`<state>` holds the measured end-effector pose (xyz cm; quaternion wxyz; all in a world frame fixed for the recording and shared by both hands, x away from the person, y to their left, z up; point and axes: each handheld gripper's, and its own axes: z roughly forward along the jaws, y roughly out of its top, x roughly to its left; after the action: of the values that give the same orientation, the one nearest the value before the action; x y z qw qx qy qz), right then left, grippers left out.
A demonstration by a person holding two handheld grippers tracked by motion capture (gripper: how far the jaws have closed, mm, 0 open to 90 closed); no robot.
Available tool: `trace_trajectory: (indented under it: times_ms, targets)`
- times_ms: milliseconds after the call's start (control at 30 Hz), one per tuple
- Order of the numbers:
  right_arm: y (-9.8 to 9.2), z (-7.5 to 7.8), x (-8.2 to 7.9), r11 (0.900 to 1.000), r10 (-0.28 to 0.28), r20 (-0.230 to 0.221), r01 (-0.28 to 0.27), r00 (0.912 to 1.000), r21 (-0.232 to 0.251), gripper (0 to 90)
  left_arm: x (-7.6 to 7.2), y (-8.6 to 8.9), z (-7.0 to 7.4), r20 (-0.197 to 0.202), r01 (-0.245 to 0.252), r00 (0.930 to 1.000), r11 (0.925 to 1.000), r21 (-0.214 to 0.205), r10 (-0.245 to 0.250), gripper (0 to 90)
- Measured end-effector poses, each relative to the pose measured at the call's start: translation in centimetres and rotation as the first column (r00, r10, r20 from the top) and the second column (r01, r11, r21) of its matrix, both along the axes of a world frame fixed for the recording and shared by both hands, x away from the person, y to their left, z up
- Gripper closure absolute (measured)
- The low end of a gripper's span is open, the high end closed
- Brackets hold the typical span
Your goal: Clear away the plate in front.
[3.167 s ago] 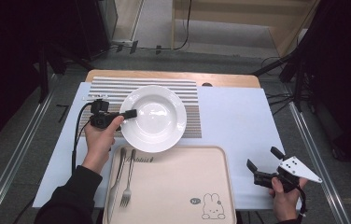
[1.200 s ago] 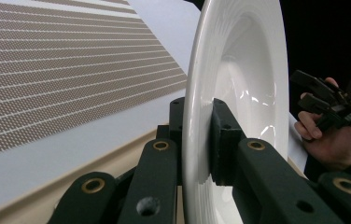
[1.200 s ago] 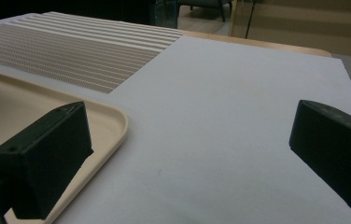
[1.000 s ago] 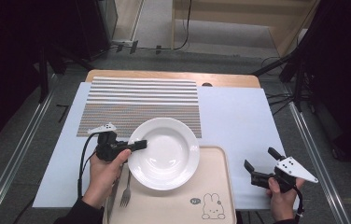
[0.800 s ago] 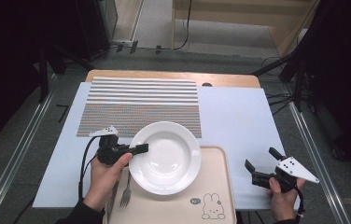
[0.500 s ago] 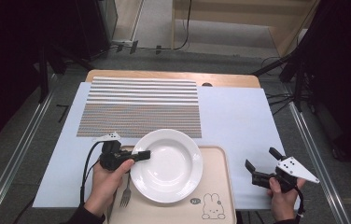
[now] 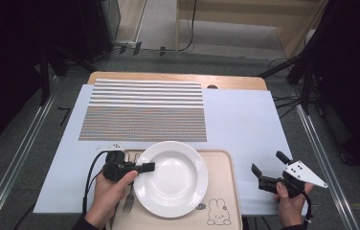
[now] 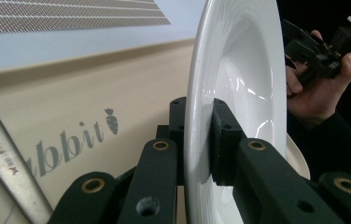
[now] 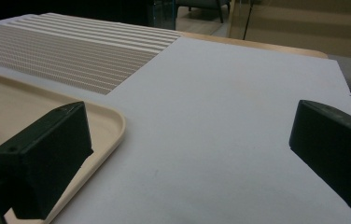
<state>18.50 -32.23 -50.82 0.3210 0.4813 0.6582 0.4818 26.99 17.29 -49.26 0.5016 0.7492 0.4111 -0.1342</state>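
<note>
Now the left gripper (image 7: 145, 167) clamps the white plate's (image 7: 178, 184) left rim over the tray (image 7: 228, 191); right gripper (image 7: 268, 170) gapes empty, well apart rightward.

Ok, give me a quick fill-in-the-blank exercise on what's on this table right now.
1. The left tool is shut on the rim of the white ____.
2. The plate is over the beige ____, which bears a rabbit drawing.
3. The right tool has its jaws ____, with nothing between them.
4. Beside the plate, under the left hand, lies a metal ____.

Missing words: plate; tray; open; fork
</note>
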Motion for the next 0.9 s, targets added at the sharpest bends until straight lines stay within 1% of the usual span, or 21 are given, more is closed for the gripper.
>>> trace_trajectory:
  times_ms: [100, 233, 300, 433, 500, 567, 600, 667, 800, 833, 900]
  targets:
    - [0.0, 0.0, 0.0, 1.0000, 0.000, 0.000, 0.000, 1.0000, -0.002, 0.0, -0.1, -0.4, -0.1, -0.010, 0.014, 0.9999, 0.9999, -0.003, -0.014, 81.6]
    - [0.0, 0.0, 0.0, 1.0000, 0.000, -0.001, 0.000, 1.0000, -0.002, 0.0, -0.2, -0.8, -0.1, -0.022, 0.044, 0.9988, 0.9990, 0.002, -0.044, 81.5]
    - [-0.1, 0.0, 0.0, 1.0000, -0.001, -0.001, 0.001, 1.0000, -0.002, 0.0, -0.3, -1.0, -0.1, -0.037, 0.051, 0.9980, 0.9987, 0.004, -0.051, 81.5]
    - [-0.1, -0.1, 0.0, 1.0000, -0.001, 0.000, 0.001, 1.0000, -0.003, 0.0, -0.4, -1.4, -0.2, -0.059, 0.083, 0.9948, 0.9965, 0.009, -0.083, 81.4]
    - [-0.1, -0.1, 0.0, 1.0000, -0.001, -0.001, 0.001, 1.0000, -0.003, 0.0, -0.4, -1.6, -0.4, -0.068, 0.105, 0.9923, 0.9943, 0.019, -0.103, 81.3]
    - [-0.1, 0.0, 0.0, 1.0000, 0.000, 0.001, 0.000, 1.0000, -0.004, 0.0, -0.4, -1.8, -0.5, -0.065, 0.110, 0.9921, 0.9931, 0.040, -0.107, 81.3]
    - [-0.1, 0.0, 0.0, 1.0000, 0.000, 0.001, 0.000, 1.0000, -0.005, 0.0, -0.4, -1.8, -0.5, -0.064, 0.108, 0.9924, 0.9933, 0.040, -0.105, 81.4]
    - [-0.1, -0.1, 0.0, 1.0000, 0.000, -0.001, 0.000, 1.0000, -0.004, 0.0, -0.4, -1.9, -0.4, -0.053, 0.112, 0.9926, 0.9922, 0.055, -0.109, 81.6]
    - [-0.1, -0.1, 0.0, 1.0000, 0.000, -0.001, 0.000, 1.0000, -0.005, 0.0, -0.3, -2.0, -0.5, -0.049, 0.115, 0.9926, 0.9909, 0.070, -0.111, 81.1]
    - [0.0, -0.1, 0.0, 1.0000, -0.001, -0.001, 0.001, 1.0000, -0.005, 0.0, -0.3, -2.0, -0.5, -0.045, 0.108, 0.9935, 0.9907, 0.083, -0.104, 80.4]
    - [0.0, -0.1, 0.0, 1.0000, 0.002, 0.001, -0.002, 1.0000, -0.006, 0.0, -0.3, -2.2, -0.5, -0.033, 0.088, 0.9958, 0.9884, 0.123, -0.085, 77.7]
